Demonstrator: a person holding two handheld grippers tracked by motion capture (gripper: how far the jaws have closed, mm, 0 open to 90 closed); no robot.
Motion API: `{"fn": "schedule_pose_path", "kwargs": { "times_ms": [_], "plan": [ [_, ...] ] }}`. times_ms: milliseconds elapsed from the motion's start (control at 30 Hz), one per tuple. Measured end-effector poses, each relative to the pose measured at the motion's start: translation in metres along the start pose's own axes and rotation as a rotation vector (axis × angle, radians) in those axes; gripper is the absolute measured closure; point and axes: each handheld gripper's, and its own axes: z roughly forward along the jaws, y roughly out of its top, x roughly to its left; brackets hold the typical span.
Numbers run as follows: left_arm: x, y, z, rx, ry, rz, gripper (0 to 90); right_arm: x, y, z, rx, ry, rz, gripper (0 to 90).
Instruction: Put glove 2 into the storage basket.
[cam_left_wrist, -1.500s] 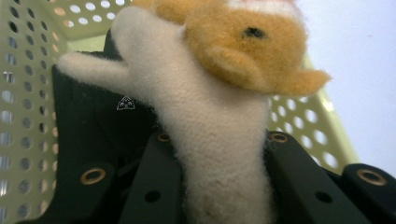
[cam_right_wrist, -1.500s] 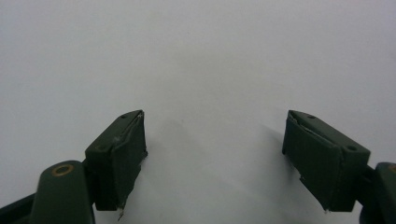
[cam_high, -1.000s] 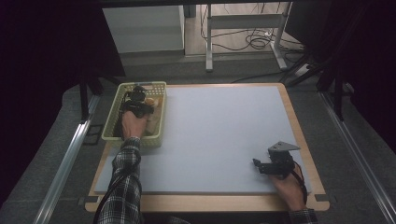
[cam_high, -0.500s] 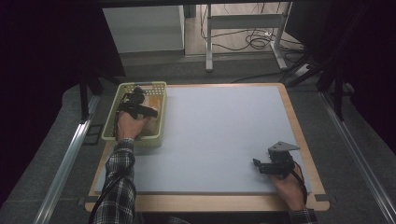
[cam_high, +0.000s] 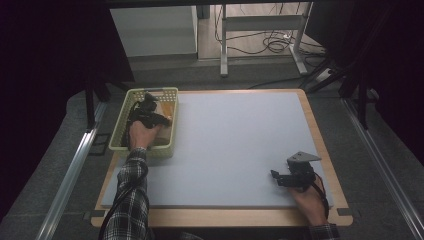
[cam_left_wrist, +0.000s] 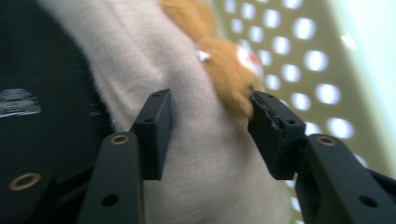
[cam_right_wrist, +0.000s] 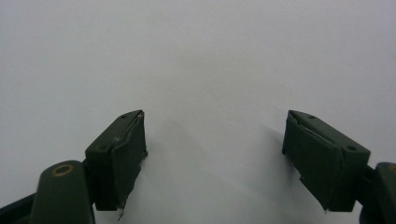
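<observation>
Nearest you, your right gripper (cam_high: 274, 176) rests low on the pale grey mat (cam_high: 240, 145) at the near right corner of the table, your right hand (cam_high: 307, 202) behind it. In the right gripper view its jaws stand wide apart with bare mat between them; nothing is held and nothing lies near them.

The mat covers most of the wooden table top (cam_high: 337, 200), whose edge shows as a thin border along the near and right sides.

Farther off, on the left, your left forearm in a plaid sleeve (cam_high: 131, 195) reaches up the table into the pale green perforated basket (cam_high: 167, 150), which sits at the far left corner and overlaps the mat's left edge. Your left gripper (cam_high: 161, 119) is down inside the basket.

In the left gripper view its jaws have just been closing, with a plush toy (cam_left_wrist: 196, 116) between them. The toy is cream with an orange-brown furry patch; the right-hand pad sits against the orange fur, the left-hand pad lies against the cream fabric. The picture is blurred, so whether the pads truly press into the plush or merely touch it I cannot say for certain; it looks like a light pinch on the soft body. A dark object (cam_left_wrist: 42, 107) with a small printed label lies just beside the toy. The basket's holed wall stands right behind the toy.
</observation>
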Motion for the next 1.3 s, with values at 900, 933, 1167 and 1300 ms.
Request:
{"fn": "schedule_pose_path", "kwargs": {
  "times_ms": [900,933,1167,1300],
  "plan": [
    [-0.020,-0.055,-0.064,-0.274,0.068,0.197,0.1,0.000,0.000,0.000,0.000,-0.002,-0.002,21.1],
    [-0.024,-0.059,-0.067,-0.282,0.058,0.213,0.1,0.000,0.000,0.000,0.000,-0.002,-0.002,21.1],
    [-0.059,-0.086,-0.082,-0.319,-0.014,0.324,0.0,0.000,0.000,0.000,0.002,-0.003,-0.005,21.1],
    [-0.075,-0.098,-0.082,-0.322,-0.035,0.373,0.0,0.000,0.000,0.000,0.001,-0.003,-0.006,21.1]
  ]
}}
